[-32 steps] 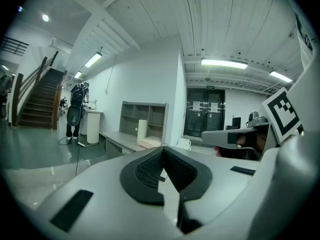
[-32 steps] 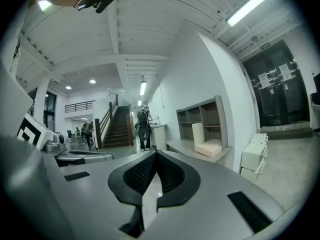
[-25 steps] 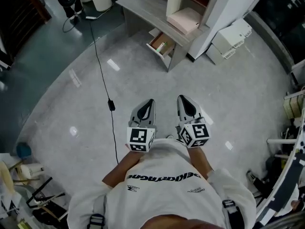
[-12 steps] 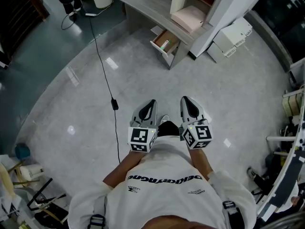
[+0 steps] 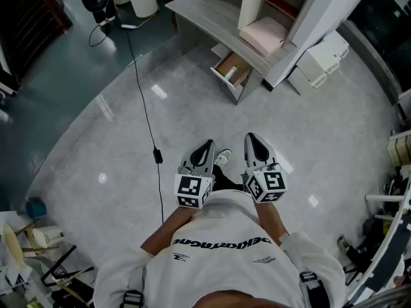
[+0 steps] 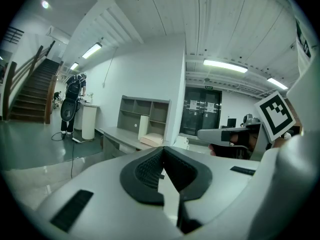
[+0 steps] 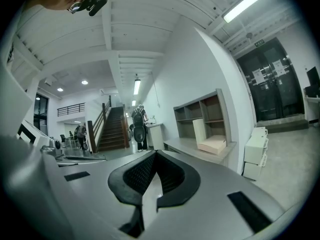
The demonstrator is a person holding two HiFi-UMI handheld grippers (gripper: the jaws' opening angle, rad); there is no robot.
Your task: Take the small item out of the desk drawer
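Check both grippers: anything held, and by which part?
Nothing is held. The left gripper and right gripper both have jaws together with nothing between; the open drawer lies well ahead.

- Polished grey floor (image 5: 83, 140) spreads all round; a black cable (image 5: 157, 154) trails toward 11 o'clock.
- Grey desk (image 5: 205, 15) with open shelving (image 6: 132, 109) stands at 12 o'clock, a white cabinet (image 5: 321, 59) at 1 o'clock.
- Left gripper view: staircase (image 6: 27, 94) at 9 o'clock, strip lights (image 6: 225, 66) overhead.
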